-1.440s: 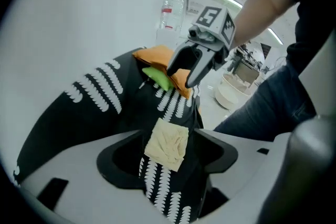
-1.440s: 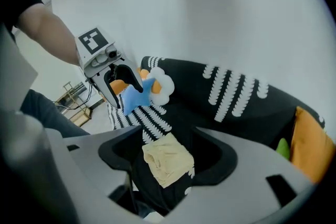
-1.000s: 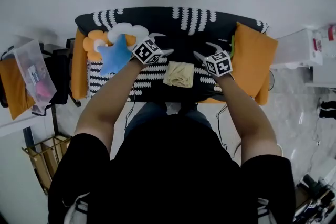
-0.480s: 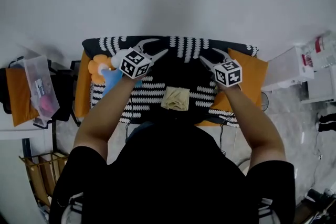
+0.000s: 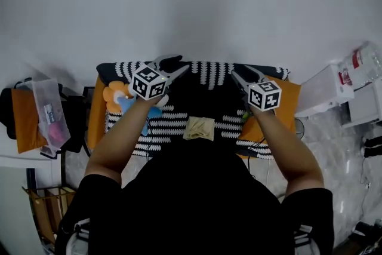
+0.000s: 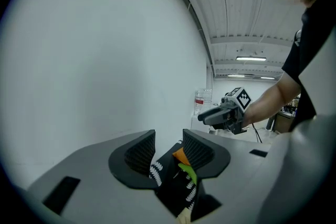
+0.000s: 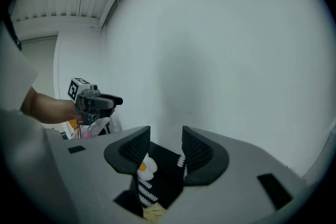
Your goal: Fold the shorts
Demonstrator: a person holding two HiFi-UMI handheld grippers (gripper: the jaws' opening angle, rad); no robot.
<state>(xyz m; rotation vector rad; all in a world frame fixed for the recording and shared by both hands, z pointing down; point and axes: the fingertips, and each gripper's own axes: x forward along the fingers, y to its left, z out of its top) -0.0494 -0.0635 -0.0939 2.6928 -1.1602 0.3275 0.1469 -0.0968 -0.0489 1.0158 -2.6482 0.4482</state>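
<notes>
At the near edge of the desk [image 5: 200, 89], midway along it, the folded shorts [image 5: 199, 128] lay flat.
You held both claws raised over the desk's far edge, well apart from the shorts. The left gripper [image 5: 175, 64] and the right gripper [image 5: 248, 73] each had 2 jaws partly open and closing, with nothing between them. An orange cushion [image 5: 285, 94] lay at the right edge, an orange flower plush [image 5: 112, 94] at the left.
</notes>
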